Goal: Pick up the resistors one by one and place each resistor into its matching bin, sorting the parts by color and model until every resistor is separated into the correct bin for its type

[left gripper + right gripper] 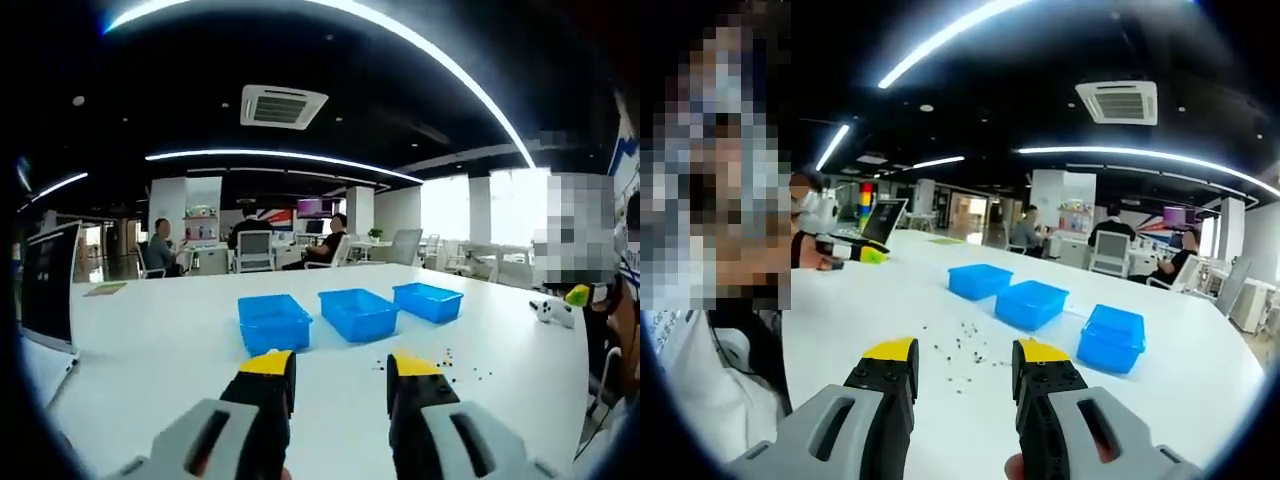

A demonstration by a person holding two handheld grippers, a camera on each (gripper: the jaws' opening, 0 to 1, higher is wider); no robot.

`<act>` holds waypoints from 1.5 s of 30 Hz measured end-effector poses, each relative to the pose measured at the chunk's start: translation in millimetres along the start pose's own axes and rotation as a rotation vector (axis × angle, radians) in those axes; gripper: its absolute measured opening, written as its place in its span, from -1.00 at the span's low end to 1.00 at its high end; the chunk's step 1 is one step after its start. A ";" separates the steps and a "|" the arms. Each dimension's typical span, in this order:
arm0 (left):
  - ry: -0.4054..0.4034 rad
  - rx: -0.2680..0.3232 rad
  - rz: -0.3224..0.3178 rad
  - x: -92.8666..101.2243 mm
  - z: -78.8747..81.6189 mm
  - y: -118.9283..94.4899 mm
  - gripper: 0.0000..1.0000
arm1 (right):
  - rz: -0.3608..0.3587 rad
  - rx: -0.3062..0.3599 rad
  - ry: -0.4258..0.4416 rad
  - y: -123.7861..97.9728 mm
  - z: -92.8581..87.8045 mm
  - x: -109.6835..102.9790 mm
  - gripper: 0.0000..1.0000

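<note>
We take the scatter of resistors (965, 350) as our landmark. In the right gripper view these small dark parts lie loose on the white table (890, 290), straight ahead of the right gripper (966, 362) and just beyond its yellow-tipped jaws, which stand apart with nothing between them. In the left gripper view the same resistors (445, 365) sit ahead and to the right of the left gripper (342, 365), close beside its right jaw; its jaws also stand apart and hold nothing. We judge the right gripper the better placed for the first pick, since the scatter lies on its own line of approach, while the left would have to swing sideways. The parts are too small for us to tell their long axes, colours or models.

Beyond the resistors, three blue bins stand in a row, close to one another: the near-left bin (980, 280), the middle bin (1031, 303) and the far-right bin (1112, 338) as the right gripper view orders them. We cannot tell whether the bins hold anything, so we judge the sorting not yet begun.

To the left of the resistors a person sits at the table's edge beside a laptop (880, 222). Far behind the bins, seated people (160, 245) work at desks under long ceiling lights.
</note>
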State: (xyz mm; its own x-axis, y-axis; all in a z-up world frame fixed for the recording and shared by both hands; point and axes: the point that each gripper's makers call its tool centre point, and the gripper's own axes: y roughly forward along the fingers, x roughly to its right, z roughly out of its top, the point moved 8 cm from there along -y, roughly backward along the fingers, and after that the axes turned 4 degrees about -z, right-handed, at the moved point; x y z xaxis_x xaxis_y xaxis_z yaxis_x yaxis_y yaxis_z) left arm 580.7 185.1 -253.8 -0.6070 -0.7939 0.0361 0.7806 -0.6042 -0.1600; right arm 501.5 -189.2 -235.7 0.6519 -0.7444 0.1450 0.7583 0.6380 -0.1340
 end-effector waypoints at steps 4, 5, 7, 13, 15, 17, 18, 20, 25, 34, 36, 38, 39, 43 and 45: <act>-0.020 -0.040 -0.034 4.2 4.3 9.4 -0.26 | -0.003 0.002 0.001 -1.0 0.4 1.2 -0.21; -0.028 -0.050 -0.045 4.9 6.0 11.8 -0.26 | -0.003 0.003 0.000 -1.2 0.6 1.3 -0.21; -0.041 -0.074 -0.069 8.4 8.4 17.4 -0.28 | -0.003 0.003 0.001 -1.5 0.7 1.8 -0.21; -0.061 -0.168 -0.129 18.5 9.3 37.9 -0.31 | -0.007 0.005 0.003 -2.2 1.1 3.9 -0.22; -0.042 -0.203 -0.143 21.2 8.3 47.5 -0.31 | -0.008 0.006 0.003 -2.9 1.5 4.4 -0.22; -0.039 -0.222 -0.155 23.6 7.5 54.2 -0.31 | -0.008 0.007 0.002 -3.6 1.9 4.7 -0.22; -0.036 -0.237 -0.167 25.8 6.7 59.1 -0.31 | -0.010 0.009 0.002 -4.1 2.3 5.3 -0.22; -0.028 -0.257 -0.177 27.4 5.2 65.6 -0.31 | -0.012 0.009 0.003 -4.5 2.3 5.9 -0.22; -0.014 -0.323 -0.191 29.9 -9.0 76.6 -0.34 | -0.016 0.009 0.006 -4.8 1.6 7.1 -0.22; -0.031 -0.441 -0.161 24.0 -53.2 96.1 -0.42 | -0.018 0.010 0.009 -5.3 1.7 8.8 -0.22; -0.042 -0.456 -0.153 22.3 -58.1 99.9 -0.42 | -0.019 0.010 0.008 -5.5 1.9 8.5 -0.22; -0.049 -0.463 -0.146 22.3 -61.2 102.4 -0.42 | -0.020 0.010 0.008 -5.5 1.9 8.5 -0.22; -0.047 -0.469 -0.143 23.4 -63.6 104.1 -0.42 | -0.020 0.010 0.008 -5.5 1.8 8.6 -0.22; -0.029 -0.465 -0.122 24.3 -66.7 107.9 -0.50 | -0.019 0.008 0.009 -4.6 1.0 8.7 -0.22; -0.018 -0.470 -0.106 23.3 -66.9 109.2 -0.59 | -0.018 0.007 0.010 -4.2 0.6 8.6 -0.22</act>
State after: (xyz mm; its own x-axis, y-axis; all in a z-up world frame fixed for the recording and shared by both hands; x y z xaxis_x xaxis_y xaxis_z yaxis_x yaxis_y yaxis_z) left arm 641.9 105.2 -336.4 -0.6738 -0.7331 0.0924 0.5602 -0.5884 -0.5831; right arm 503.9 -198.2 -233.3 0.6382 -0.7575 0.1376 0.7699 0.6259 -0.1250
